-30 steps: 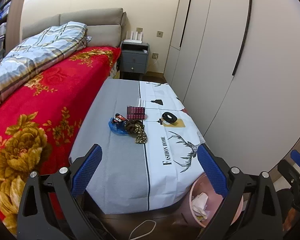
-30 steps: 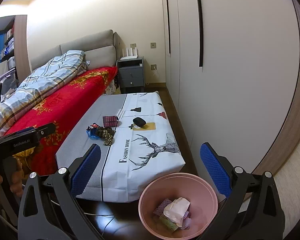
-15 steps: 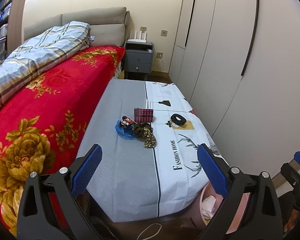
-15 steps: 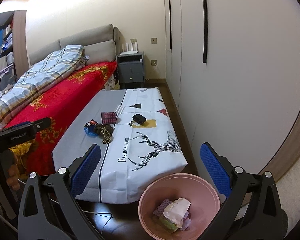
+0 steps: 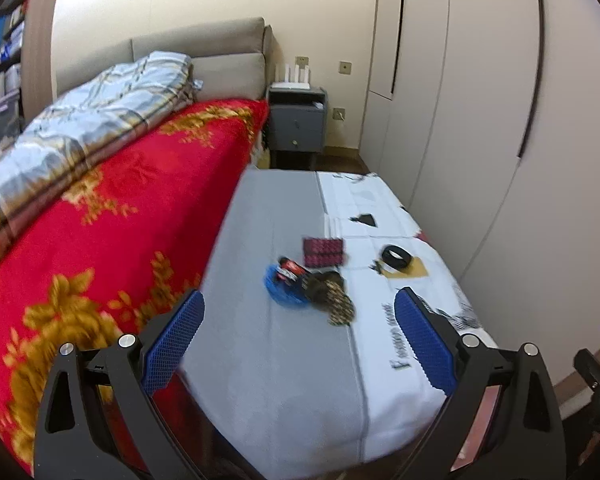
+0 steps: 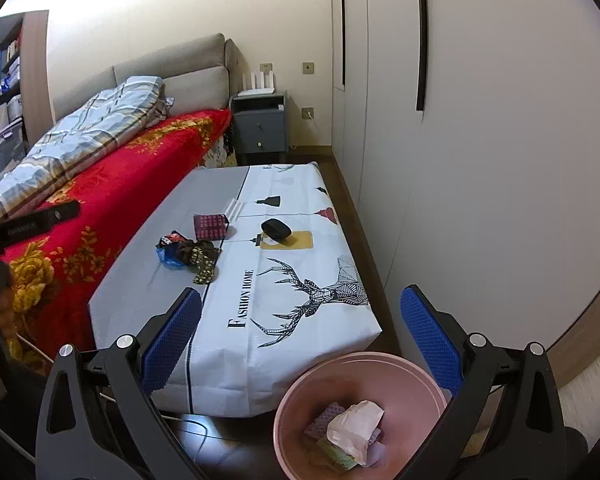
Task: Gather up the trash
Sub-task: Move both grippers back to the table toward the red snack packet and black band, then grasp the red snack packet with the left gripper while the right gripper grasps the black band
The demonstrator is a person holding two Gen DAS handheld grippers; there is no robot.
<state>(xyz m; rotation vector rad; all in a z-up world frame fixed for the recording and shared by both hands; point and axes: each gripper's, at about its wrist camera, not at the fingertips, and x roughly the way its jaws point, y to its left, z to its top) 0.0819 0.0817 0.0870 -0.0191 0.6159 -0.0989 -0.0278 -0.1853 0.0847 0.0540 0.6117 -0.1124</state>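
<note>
Right wrist view: bedroom, cloth-covered desk (image 6: 292, 280) beside a red bed (image 6: 112, 184).
Wrappers (image 6: 188, 252) lie mid-desk; the pink bin (image 6: 296, 400) on the floor holds crumpled paper (image 6: 356, 428). Both grippers, left (image 5: 296, 340) and right (image 6: 296, 340), have jaws spread wide, empty.

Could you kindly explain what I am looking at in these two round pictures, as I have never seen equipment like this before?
There is no robot here. A person carries a two-fingered claw in each hand, and each claw has a wide-angle camera looking forward along its blue-padded fingers, which is why the pictures bulge.

One picture is from the left claw, the other from the right claw. Both are open and hold nothing.

Ahead is a low table under a deer-print cloth, beside a bed. On it lie a blue wrapper, a dark patterned wrapper, a red patterned packet and a black object. On the floor stands a pink bin holding crumpled paper.
</note>
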